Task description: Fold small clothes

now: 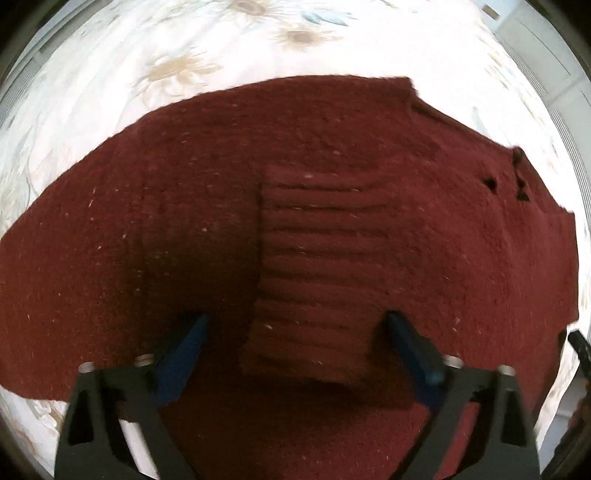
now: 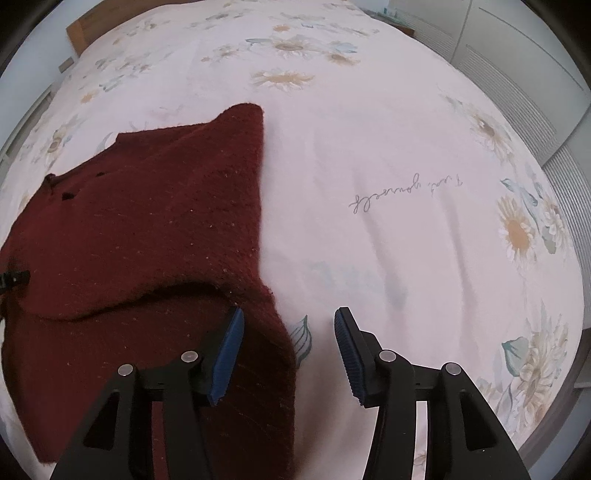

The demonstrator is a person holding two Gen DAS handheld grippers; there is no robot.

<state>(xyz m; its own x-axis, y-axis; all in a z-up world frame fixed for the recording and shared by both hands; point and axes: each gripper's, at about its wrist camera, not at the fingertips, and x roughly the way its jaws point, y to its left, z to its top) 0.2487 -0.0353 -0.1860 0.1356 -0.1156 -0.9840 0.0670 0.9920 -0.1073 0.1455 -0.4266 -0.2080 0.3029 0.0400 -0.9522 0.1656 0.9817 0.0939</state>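
A dark red knitted sweater (image 1: 332, 166) lies spread flat on a flowered bed sheet (image 1: 295, 48). A ribbed cuff (image 1: 317, 258) is folded in over its middle. My left gripper (image 1: 297, 316) points straight down over this cuff and is open. The cuff lies between the blue pads without touching them. In the right wrist view the sweater (image 2: 147, 221) fills the left side, with a folded layer on top. My right gripper (image 2: 290, 311) is open over the sweater's right edge. Its left finger (image 2: 227, 354) is above the knit and its right finger (image 2: 349, 350) above the bare sheet (image 2: 406, 129).
The pale sheet stretches wide to the right of the sweater, with printed script (image 2: 406, 192) on it. A wooden headboard (image 2: 79, 33) stands at the far left and white slatted cabinet doors (image 2: 517, 62) at the far right. A black gripper part (image 2: 14, 278) shows at the left edge.
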